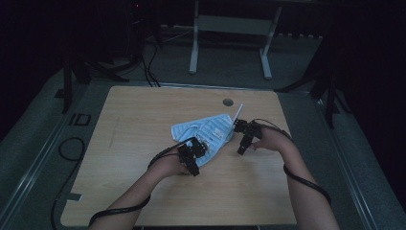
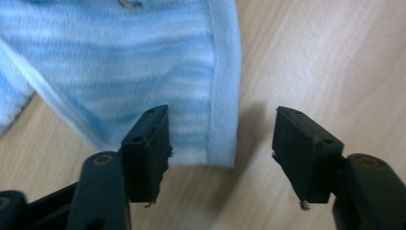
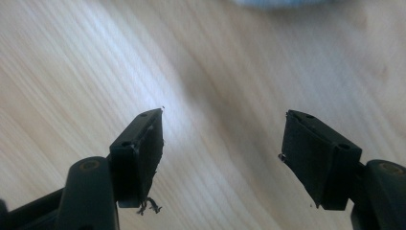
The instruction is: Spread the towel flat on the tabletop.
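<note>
Nearest the person's edge of the wooden tabletop (image 1: 143,191), two forearms reach forward, each hand holding a black tool with a cable trailing back. On the left, the left tool (image 1: 191,155) stands with its jaws spread apart and nothing between them; in the left gripper view one jaw lies over the near hemmed corner of the blue-and-white striped cloth (image 2: 143,72), the other over bare wood just beside that edge. To the right, the right tool (image 1: 244,139) also has its jaws apart, hovering over bare wood just beside the cloth's right edge. Farther off, the cloth (image 1: 210,132) lies rumpled near the tabletop's middle, and beyond it a round grey grommet (image 1: 228,102) sits near the far edge.
</note>
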Motion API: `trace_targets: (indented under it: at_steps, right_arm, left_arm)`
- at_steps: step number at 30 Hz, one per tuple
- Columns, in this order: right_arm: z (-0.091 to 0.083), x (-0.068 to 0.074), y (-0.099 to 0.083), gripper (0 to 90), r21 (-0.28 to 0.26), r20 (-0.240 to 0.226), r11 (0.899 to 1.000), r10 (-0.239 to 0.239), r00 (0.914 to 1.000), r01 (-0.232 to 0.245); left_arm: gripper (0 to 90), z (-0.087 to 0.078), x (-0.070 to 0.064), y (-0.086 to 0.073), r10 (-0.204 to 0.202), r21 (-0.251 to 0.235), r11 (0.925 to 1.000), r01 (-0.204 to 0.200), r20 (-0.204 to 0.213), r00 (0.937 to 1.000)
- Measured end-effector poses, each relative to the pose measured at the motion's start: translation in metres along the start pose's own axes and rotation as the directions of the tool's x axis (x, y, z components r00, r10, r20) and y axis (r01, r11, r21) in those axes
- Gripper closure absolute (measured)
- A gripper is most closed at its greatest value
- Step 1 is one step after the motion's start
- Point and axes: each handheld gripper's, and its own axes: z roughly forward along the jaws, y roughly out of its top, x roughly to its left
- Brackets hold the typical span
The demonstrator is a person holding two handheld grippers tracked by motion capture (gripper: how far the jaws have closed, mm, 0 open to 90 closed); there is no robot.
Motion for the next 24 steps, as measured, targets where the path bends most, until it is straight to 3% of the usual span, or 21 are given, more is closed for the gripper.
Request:
trace_targets:
  at_steps: [4,9,11,13,14,17,19,24]
  right_arm:
    - [-0.001,0.000,0.006,30.2,-0.022,-0.001,1.000,0.005,1.0000,-0.005]
    - [0.001,0.005,0.004,30.2,-0.014,0.006,1.000,-0.003,1.0000,0.003]
    - [0.001,0.005,0.002,30.2,-0.015,0.011,1.000,-0.006,0.9999,0.006]
    - [0.001,0.005,0.000,30.2,-0.019,0.010,1.000,-0.002,0.9999,0.002]
    - [0.000,0.005,-0.001,30.2,-0.023,0.013,1.000,-0.002,0.9999,0.003]
    - [-0.001,0.006,-0.003,30.2,-0.023,0.017,1.000,-0.005,0.9998,0.005]
    - [-0.004,0.007,-0.006,30.2,-0.026,0.016,1.000,-0.002,0.9999,0.002]
    - [-0.008,0.012,-0.015,30.2,-0.016,0.027,1.000,-0.016,0.9995,0.016]
  left_arm:
    - [45.9,0.009,0.001,0.009,0.005,0.005,1.0000,-0.005,-0.041,0.9992]
    - [58.9,0.011,0.005,0.015,-0.003,-0.018,0.9998,0.003,-0.040,0.9992]
    - [71.5,0.011,0.006,0.016,0.000,-0.021,0.9998,-0.001,-0.042,0.9991]
    - [75.9,0.011,0.007,0.017,-0.005,-0.024,0.9997,0.004,-0.043,0.9991]
    - [83.1,0.009,0.007,0.017,-0.005,-0.035,0.9994,0.003,-0.051,0.9987]
    - [85.0,0.002,0.006,0.017,-0.003,-0.056,0.9984,0.001,-0.039,0.9992]
    - [85.1,-0.023,0.002,0.012,0.008,-0.123,0.9924,-0.015,-0.058,0.9983]
    - [84.9,-0.061,-0.006,-0.017,0.068,-0.167,0.9828,-0.080,-0.076,0.9948]
